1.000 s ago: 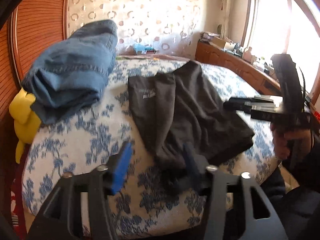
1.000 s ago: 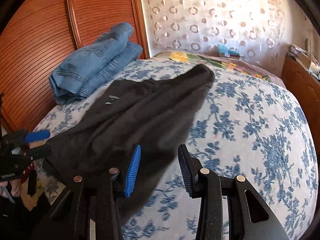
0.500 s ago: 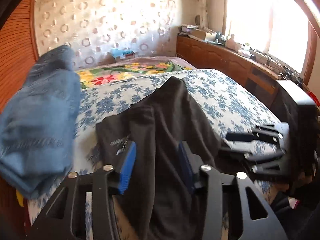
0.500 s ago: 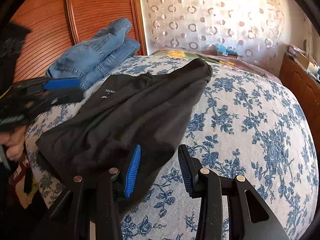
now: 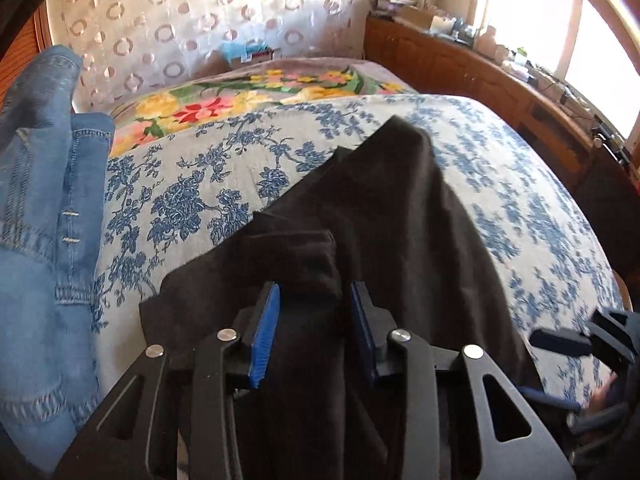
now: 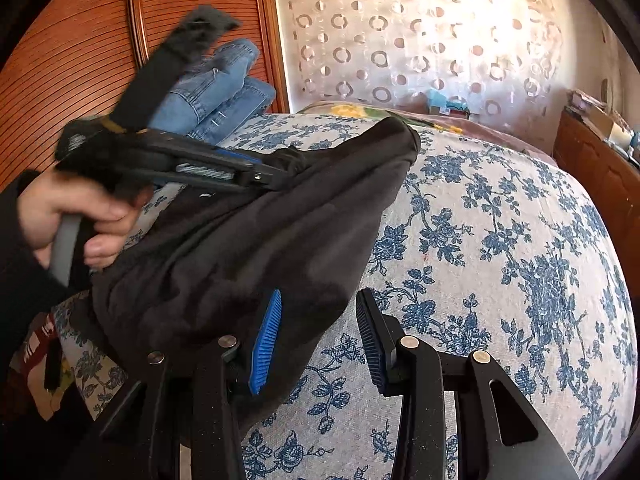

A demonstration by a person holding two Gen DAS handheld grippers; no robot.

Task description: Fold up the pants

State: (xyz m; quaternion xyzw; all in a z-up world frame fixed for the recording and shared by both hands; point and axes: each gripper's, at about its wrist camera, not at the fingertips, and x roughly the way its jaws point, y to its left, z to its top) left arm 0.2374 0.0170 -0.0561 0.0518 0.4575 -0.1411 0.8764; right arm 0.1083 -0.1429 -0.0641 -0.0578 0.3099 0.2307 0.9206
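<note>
Left wrist view: your black pants (image 5: 384, 208) lie lengthwise on the blue-flowered bed cover (image 5: 192, 184), one end reaching toward 12 o'clock and the near end bunched at 6 o'clock, under your tool. Your left gripper (image 5: 316, 332) has its blue-padded fingers (image 5: 266, 336) spread, with a raised fold of the dark cloth standing between them; you cannot tell from here whether the pads touch the fabric. In the right wrist view the same left gripper (image 6: 276, 172) sits at 10 o'clock, tips resting over the upper edge of the pants (image 6: 280, 232), your hand (image 6: 68, 216) wrapped around its grip. Your right gripper (image 6: 316, 336) is spread wide at 6 o'clock; its left pad (image 6: 266, 340) lies against the near hem while the other finger hangs over bare cover (image 6: 500, 240). Folded blue jeans (image 5: 44, 216) rest at 9 o'clock in the left view, just beside the pants. A wooden cabinet (image 5: 480, 76) runs along at 2 o'clock.
</note>
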